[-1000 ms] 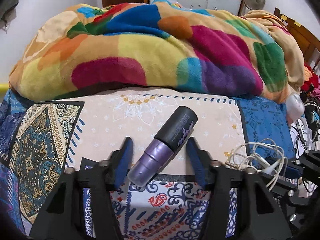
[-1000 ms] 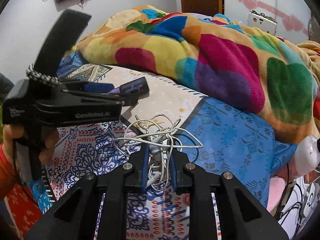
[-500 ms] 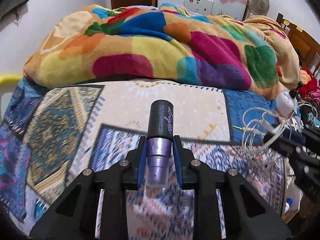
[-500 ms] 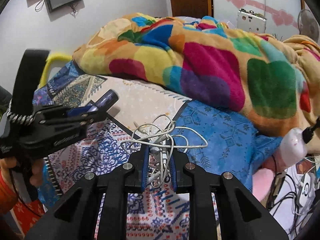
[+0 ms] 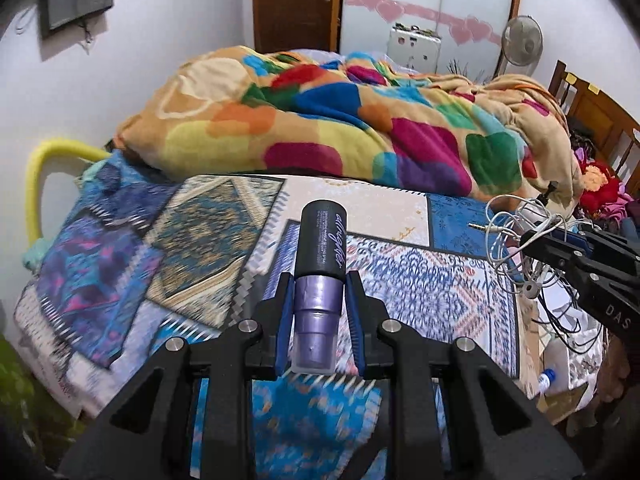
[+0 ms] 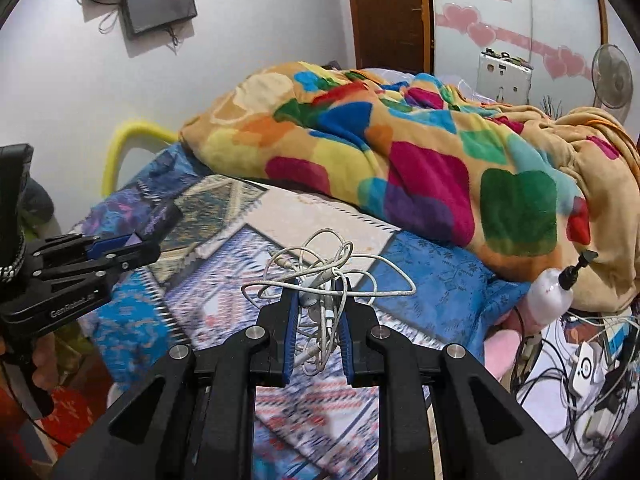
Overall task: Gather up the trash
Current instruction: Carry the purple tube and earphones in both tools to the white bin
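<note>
A bed under a blue patterned patchwork sheet (image 5: 120, 256) fills the room, a heaped multicoloured fleece blanket (image 5: 360, 128) at twelve o'clock. The left gripper (image 5: 318, 312) clamps a purple black-capped spray bottle (image 5: 320, 264); the right gripper (image 6: 318, 316) pinches tangled white earphone cables (image 6: 320, 276) (both lifted clear). More cords (image 6: 576, 364) clutter four o'clock.

Purple bottle (image 5: 318, 312) with black cap; white cables (image 6: 320, 276); patchwork sheet (image 5: 132, 256) in blues; rainbow-blotched orange blanket (image 5: 360, 128).
</note>
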`<state>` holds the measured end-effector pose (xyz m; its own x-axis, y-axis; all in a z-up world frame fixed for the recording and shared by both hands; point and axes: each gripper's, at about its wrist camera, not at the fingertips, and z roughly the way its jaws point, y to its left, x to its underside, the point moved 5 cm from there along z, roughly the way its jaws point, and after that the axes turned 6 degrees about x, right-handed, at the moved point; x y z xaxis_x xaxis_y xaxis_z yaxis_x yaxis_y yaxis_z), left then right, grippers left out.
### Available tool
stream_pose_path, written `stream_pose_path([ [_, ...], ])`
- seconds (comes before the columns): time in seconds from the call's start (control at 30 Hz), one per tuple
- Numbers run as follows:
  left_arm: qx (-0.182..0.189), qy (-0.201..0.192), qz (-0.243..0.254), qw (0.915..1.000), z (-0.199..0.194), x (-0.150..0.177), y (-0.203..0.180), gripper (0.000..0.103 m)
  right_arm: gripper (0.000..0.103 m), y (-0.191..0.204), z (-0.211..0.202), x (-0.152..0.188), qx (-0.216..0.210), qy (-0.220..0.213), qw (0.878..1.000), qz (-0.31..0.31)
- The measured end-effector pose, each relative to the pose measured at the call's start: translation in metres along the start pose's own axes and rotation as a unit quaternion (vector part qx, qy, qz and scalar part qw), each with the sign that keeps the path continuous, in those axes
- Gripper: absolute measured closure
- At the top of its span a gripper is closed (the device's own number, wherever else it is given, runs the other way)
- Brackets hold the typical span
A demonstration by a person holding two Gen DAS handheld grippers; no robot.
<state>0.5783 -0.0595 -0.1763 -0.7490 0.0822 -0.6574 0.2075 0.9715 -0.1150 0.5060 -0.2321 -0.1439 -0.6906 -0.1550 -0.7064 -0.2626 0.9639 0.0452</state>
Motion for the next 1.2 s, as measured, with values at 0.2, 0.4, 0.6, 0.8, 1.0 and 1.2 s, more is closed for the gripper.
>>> stream_pose_path([
  [0.2,-0.015,-0.007,-0.016,0.9997,-0.049,0.033,0.011,0.078,0.086,0.035,-0.033,0.014,-0.021,-0.016,1.000,-0.006],
  [0.4,-0.043,-0.024,-0.023,0.9985,-0.094,0.082,0.030,0.078,0.086,0.077,-0.055,0.037,-0.028,-0.021,0.999,-0.039],
  [0.6,-0.067,-0.007,-0.048,0.9966,-0.118,0.146,0.058,0.078,0.086,0.123,-0.055,0.065,-0.046,0.001,0.996,-0.075],
  [0.8,-0.083,0.013,-0.097,0.9917,-0.128,0.204,0.096,0.078,0.086,0.181,-0.044,0.092,-0.073,0.029,0.989,-0.122],
  [1.0,-0.102,0.029,-0.148,0.9832,-0.133,0.255,0.139,0.078,0.086,0.241,-0.026,0.119,-0.107,0.061,0.979,-0.160],
  [1.2,-0.112,0.036,-0.214,0.9696,-0.135,0.299,0.184,0.078,0.086,0.295,0.002,0.146,-0.131,0.100,0.968,-0.188],
])
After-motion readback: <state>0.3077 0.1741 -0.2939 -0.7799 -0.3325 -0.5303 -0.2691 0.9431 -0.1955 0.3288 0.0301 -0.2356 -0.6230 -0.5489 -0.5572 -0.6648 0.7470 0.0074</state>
